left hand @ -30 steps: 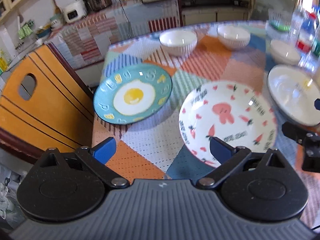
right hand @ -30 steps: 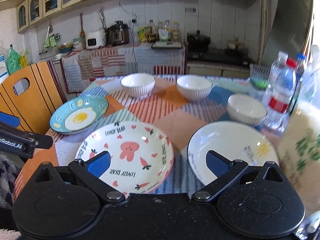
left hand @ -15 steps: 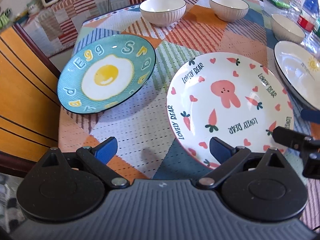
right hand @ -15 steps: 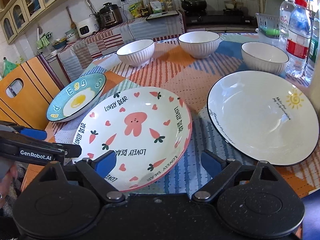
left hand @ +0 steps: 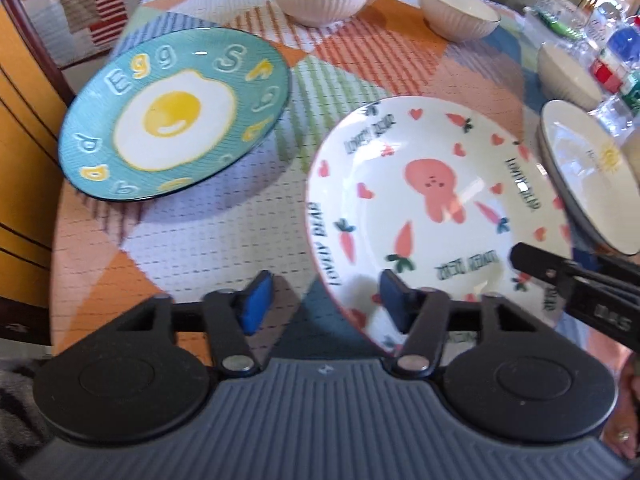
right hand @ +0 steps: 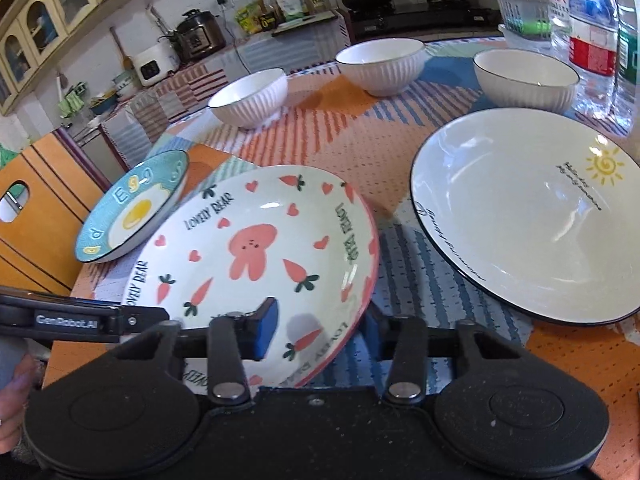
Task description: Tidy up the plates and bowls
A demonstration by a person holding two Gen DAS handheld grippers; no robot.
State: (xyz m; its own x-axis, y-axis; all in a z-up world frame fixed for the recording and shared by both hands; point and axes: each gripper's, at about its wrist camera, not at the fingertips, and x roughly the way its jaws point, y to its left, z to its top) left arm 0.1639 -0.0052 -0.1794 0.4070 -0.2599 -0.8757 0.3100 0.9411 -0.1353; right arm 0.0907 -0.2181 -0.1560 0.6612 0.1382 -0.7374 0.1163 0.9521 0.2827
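Both claws are straddling the bunny plate (right hand: 256,264) rim, parted and ungripped: left claw (left hand: 326,306) at its near-left edge, right claw (right hand: 320,330) at its near-right edge

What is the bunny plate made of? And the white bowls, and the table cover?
The bunny plate looks like glazed ceramic: smooth and shiny, with bright glare spots over its painted carrots. The white bowls seem ceramic too, glossy, with ribbed sides and a thin dark rim. The table cover looks like woven or textured cloth, matte, with a fine dotted grid; it could be plastic-coated, hard to tell.
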